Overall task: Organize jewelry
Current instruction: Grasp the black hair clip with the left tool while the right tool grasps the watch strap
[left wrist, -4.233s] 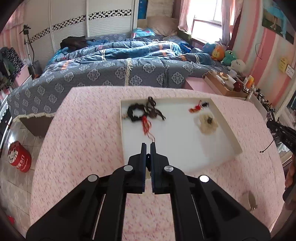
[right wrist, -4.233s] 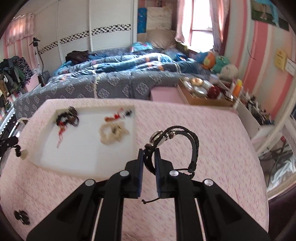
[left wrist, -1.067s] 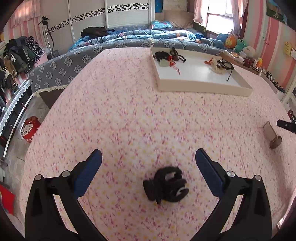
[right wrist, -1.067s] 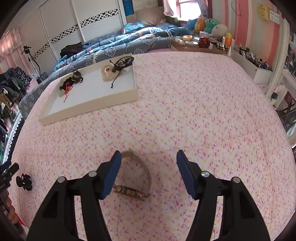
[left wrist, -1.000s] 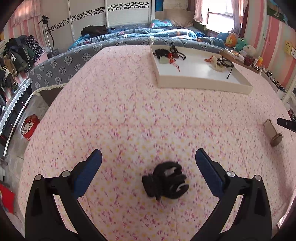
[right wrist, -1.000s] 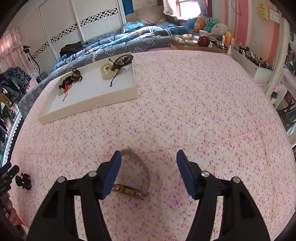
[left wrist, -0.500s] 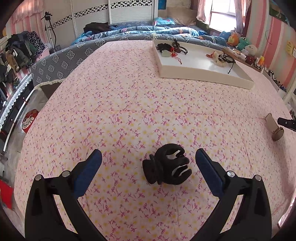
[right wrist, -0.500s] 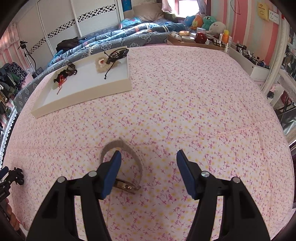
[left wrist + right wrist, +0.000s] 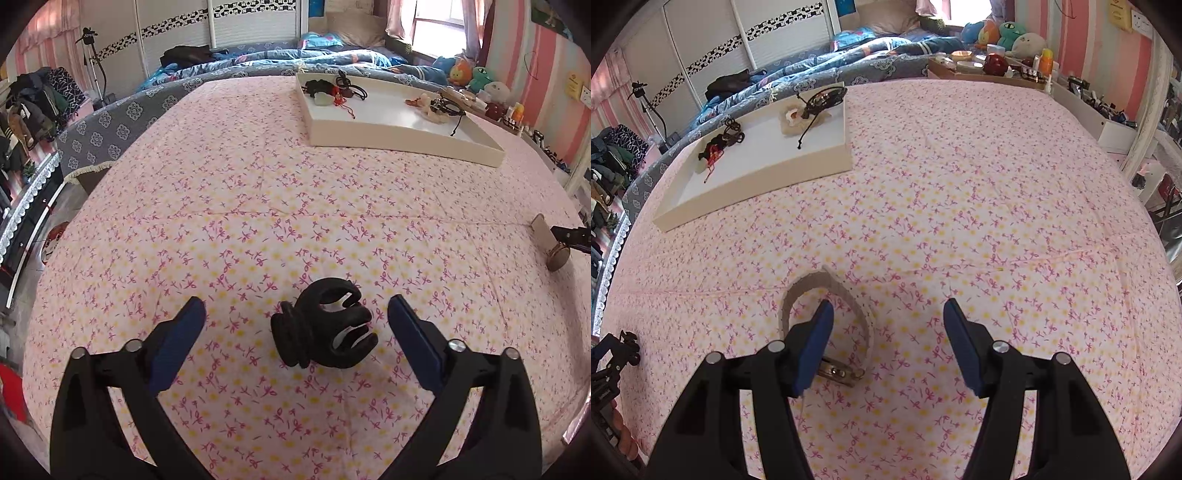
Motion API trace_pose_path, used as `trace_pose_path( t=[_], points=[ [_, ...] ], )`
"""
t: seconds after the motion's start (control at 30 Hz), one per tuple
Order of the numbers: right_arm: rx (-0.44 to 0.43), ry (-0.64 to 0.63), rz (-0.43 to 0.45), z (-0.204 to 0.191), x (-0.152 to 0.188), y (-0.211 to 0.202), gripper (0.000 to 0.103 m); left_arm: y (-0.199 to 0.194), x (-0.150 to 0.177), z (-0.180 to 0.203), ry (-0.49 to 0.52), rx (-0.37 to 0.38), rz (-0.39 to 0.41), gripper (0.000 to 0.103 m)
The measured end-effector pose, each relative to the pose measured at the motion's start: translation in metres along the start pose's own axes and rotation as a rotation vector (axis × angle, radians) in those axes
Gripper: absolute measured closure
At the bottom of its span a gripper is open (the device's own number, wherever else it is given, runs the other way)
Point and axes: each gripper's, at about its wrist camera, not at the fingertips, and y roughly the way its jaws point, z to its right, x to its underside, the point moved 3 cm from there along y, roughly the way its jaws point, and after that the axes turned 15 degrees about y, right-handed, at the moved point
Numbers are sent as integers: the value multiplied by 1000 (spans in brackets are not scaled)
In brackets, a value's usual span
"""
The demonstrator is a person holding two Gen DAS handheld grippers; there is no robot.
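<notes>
Jewelry pickup underway: left tool (image 9: 295, 325) closing around the black hair claw (image 9: 325, 328), not yet touching; right tool (image 9: 888, 336) spread astride the beige watch (image 9: 827, 321). Next, pinch and carry to the tray (image 9: 406, 136).

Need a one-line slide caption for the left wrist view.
Left gripper closing around black plastic claw hair clip on pink floral tablecloth.

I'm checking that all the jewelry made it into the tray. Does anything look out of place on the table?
Yes. Two pieces lie on the pink tablecloth, outside the white tray: a black claw clip between the closing left gripper jaws, untouched, and a beige-strap watch beside the right gripper.
</notes>
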Motion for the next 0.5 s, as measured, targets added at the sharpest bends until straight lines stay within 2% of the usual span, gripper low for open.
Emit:
trace_pose_path(
  t=[0.03,0.1,0.13,0.2,0.27,0.37,0.4,0.43,0.47,0.5],
  points=[
    [-2,0,-9,0,0,3,41,2,-1,0,4,8,-4,15],
    [-6,6,-18,0,0,7,42,7,-3,1,10,21,-15,26],
    [-8,9,-23,0,0,8,43,9,-3,1,9,31,-23,28],
    [-22,6,-39,-3,0,10,52,13,-3,0,-4,78,-29,37],
    [-28,-2,-62,-6,1,13,56,14,-5,2,-1,94,-26,43],
    [-50,0,-94,-10,1,17,62,16,-8,5,11,106,-26,45],
    [-57,-2,-102,-11,0,18,66,16,-8,5,10,108,-25,46],
    [-67,-4,-110,-13,-2,19,77,16,-8,4,8,111,-23,46],
    [-69,-6,-115,-14,-2,20,80,17,-9,4,6,115,-23,46],
    [-47,-14,-112,-14,-3,21,91,18,-11,3,4,119,-21,46]
  ],
)
